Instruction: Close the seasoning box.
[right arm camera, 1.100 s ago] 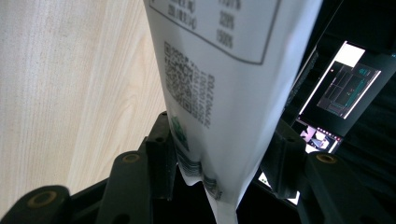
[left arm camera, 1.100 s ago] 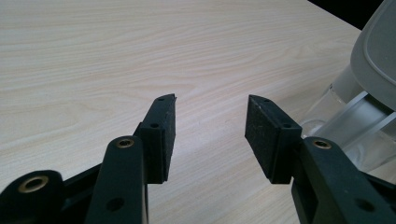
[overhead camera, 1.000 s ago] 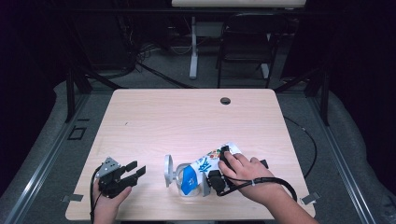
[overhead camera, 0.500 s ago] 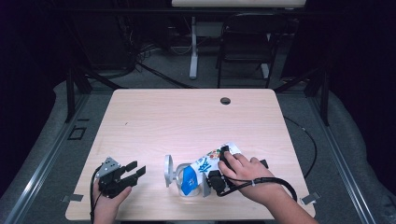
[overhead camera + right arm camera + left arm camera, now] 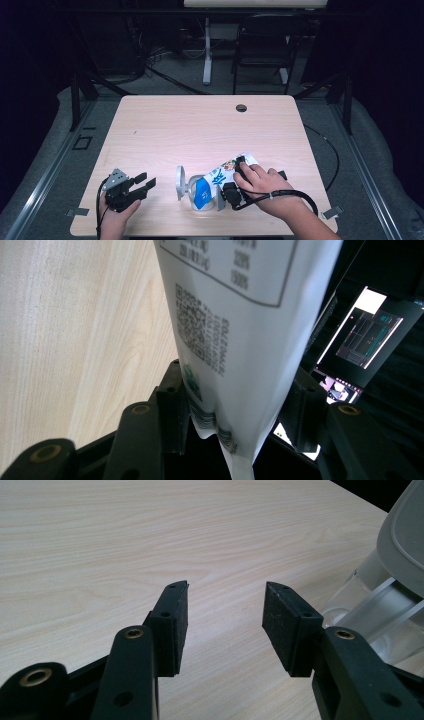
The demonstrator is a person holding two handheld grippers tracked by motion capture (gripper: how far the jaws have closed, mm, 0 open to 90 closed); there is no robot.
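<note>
Left gripper [image 5: 225, 617], jaws parted over bare wooden tabletop [image 5: 125, 540]; clear container [image 5: 380, 610] with grey lid [image 5: 405, 535] at three o'clock.

The bag [image 5: 227, 172] lies on the table [image 5: 200, 130] near its front edge, its end over the jar [image 5: 192, 192], with the left gripper [image 5: 142, 182] to the jar's left.

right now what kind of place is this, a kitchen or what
Probably a lab or recording studio, not a kitchen: a bare wooden table on grey floor, dark surroundings, cables behind, and a lit monitor.
</note>
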